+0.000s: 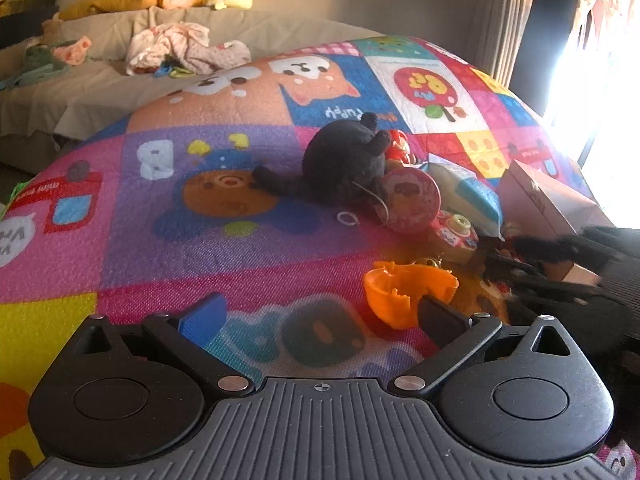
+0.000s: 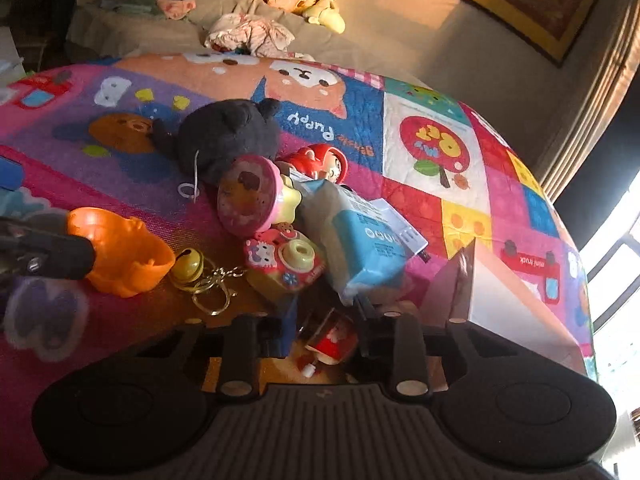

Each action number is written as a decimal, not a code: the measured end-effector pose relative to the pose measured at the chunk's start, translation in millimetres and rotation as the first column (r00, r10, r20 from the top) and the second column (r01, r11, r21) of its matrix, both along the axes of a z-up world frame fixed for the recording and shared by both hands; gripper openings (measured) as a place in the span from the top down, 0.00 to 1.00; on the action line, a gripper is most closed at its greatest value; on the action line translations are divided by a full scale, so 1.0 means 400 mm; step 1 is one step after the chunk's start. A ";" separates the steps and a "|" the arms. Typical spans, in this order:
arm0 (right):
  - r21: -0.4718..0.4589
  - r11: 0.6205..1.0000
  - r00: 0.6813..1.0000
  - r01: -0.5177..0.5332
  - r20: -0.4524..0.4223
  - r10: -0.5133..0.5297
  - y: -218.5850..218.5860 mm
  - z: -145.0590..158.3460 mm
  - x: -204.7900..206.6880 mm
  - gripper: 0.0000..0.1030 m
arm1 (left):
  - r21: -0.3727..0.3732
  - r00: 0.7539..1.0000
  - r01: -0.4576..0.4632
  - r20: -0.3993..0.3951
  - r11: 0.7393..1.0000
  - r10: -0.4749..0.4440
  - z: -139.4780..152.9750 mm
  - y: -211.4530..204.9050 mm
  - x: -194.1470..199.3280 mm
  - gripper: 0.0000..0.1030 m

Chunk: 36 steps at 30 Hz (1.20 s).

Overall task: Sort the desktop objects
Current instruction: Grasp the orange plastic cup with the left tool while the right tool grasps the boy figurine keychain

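Currently the left tongs point(image 1: 320, 312) are spread wide, lower centre of the left wrist view, nothing between the pads. The black fingertip point(image 1: 440, 316) sits right against the orange plastic cup point(image 1: 404, 296); the blue fingertip point(image 1: 202, 314) is over bare play mat point(image 1: 120, 240).

Right tongs point(image 2: 324, 328), lower centre of the right wrist view, are narrowed around a small red-and-white toy point(image 2: 332, 340). It sits between the fingers, but I cannot tell whether the pads press on it; that area is shadowed.

The pile is mid-frame in the right wrist view:
- black plush point(image 2: 224, 136), upper left of the pile
- pink round toy point(image 2: 248, 196), leaning on the plush
- red figurine point(image 2: 320, 160), behind it
- pink toy camera point(image 2: 284, 260), just above the right tongs
- blue-and-white tissue pack point(image 2: 368, 240), touching the camera
- yellow bell on a keyring point(image 2: 192, 268), between the orange cup and the camera
- pink box point(image 2: 512, 292), right side

Sofa point(image 1: 100, 80) with plush toys and clothes, upper left.
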State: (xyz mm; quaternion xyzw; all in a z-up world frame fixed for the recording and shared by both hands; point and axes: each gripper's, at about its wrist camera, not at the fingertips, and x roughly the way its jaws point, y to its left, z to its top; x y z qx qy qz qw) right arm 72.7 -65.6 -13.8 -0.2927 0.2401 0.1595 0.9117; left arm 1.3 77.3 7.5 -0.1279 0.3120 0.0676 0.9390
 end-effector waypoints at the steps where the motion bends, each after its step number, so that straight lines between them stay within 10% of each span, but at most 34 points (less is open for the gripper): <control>1: 0.022 1.000 1.000 -0.010 -0.015 0.011 -0.013 0.012 -0.017 0.74 | 0.001 1.000 0.001 0.000 1.000 -0.001 0.000 0.000 0.000 0.00; 10: 0.072 0.996 0.993 0.052 -0.108 -0.044 -0.191 0.059 -0.178 0.82 | 0.026 1.000 0.009 -0.012 1.000 -0.009 0.000 -0.011 0.004 0.00; 16: 0.260 0.934 0.967 0.245 -0.131 -0.218 -0.338 0.087 -0.153 0.46 | 0.057 0.999 0.021 -0.028 0.998 -0.019 -0.001 -0.024 0.009 0.00; 29: 0.472 0.855 0.963 0.213 -0.251 -0.102 -0.280 0.077 0.009 0.31 | 0.069 0.999 0.025 -0.035 0.997 -0.023 -0.003 -0.028 0.011 0.00; 33: 0.442 0.873 0.956 0.206 -0.281 -0.083 -0.233 0.056 0.013 0.32 | 0.065 0.999 0.026 -0.032 0.998 -0.024 -0.003 -0.026 0.010 0.00; 36: 0.441 0.874 0.944 0.203 -0.325 -0.055 -0.227 0.043 0.021 0.69 | 0.065 0.998 0.056 -0.025 0.996 -0.055 -0.001 -0.036 0.011 0.00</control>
